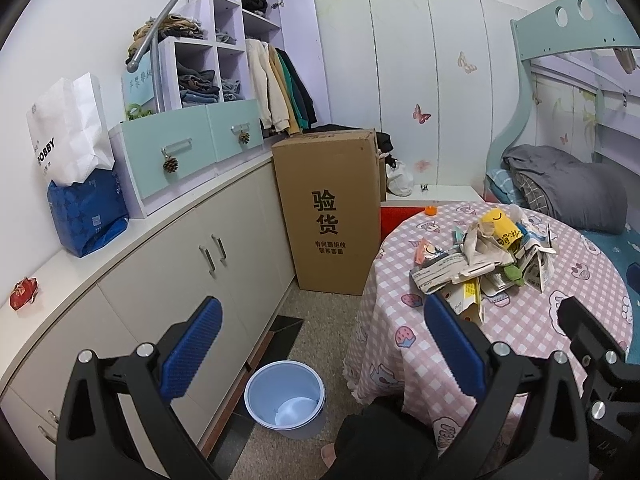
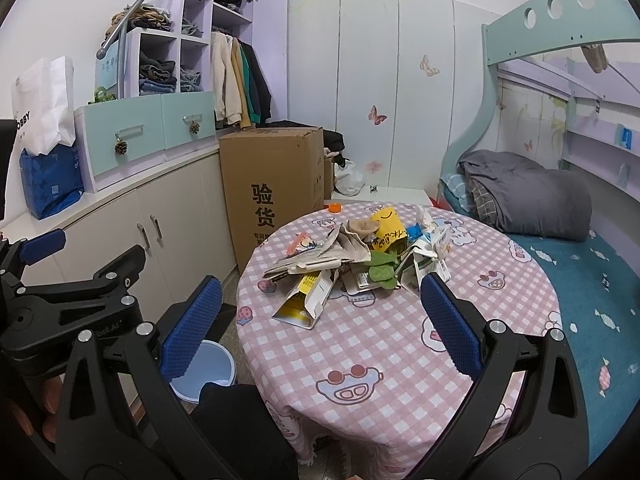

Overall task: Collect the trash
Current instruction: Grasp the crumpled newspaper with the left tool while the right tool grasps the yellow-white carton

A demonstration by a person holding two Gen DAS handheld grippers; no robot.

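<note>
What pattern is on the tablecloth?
Pink and white checks with cartoon prints on the tablecloth, clearest in the right wrist view.

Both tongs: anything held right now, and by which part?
Nothing is held. The left tongs and right tongs are both open with empty gaps; the pile of crumpled paper and carton trash lies untouched on the pink checked tablecloth.

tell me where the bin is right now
The bin stands on the floor in the left wrist view, between the cabinets and the table, below the open left gripper.

Left tongs and right tongs agape, empty.
</note>
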